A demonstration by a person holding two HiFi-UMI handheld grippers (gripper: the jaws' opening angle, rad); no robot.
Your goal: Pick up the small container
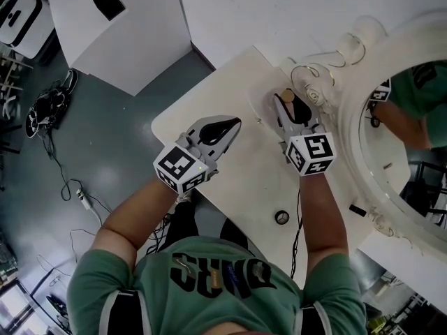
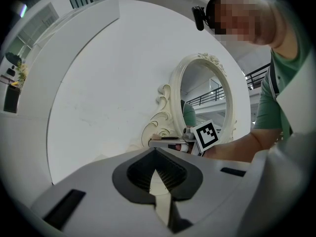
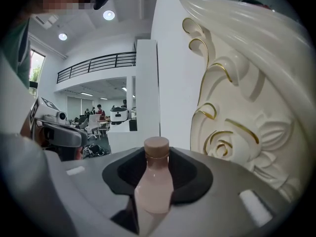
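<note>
The small container [image 1: 287, 97] is a pale pink bottle with a tan cap. It stands upright at the far edge of the white table [image 1: 237, 187], close to the foot of an ornate mirror. My right gripper [image 1: 291, 107] reaches round it. In the right gripper view the bottle [image 3: 155, 184] fills the gap between the jaws of the right gripper [image 3: 157, 168], which are closed against its body. My left gripper [image 1: 235, 123] hovers over the table to the left, apart from the bottle, its jaws together and empty. In its own view the left gripper [image 2: 157, 156] shows only a thin slit.
A big white mirror with gold-edged scrolls [image 1: 363, 82] stands right beside the bottle, its carved rose [image 3: 232, 142] just right of the jaws. A small round ring [image 1: 281, 217] and a short black piece [image 1: 357, 209] lie near the table's front. Grey floor with cables lies left.
</note>
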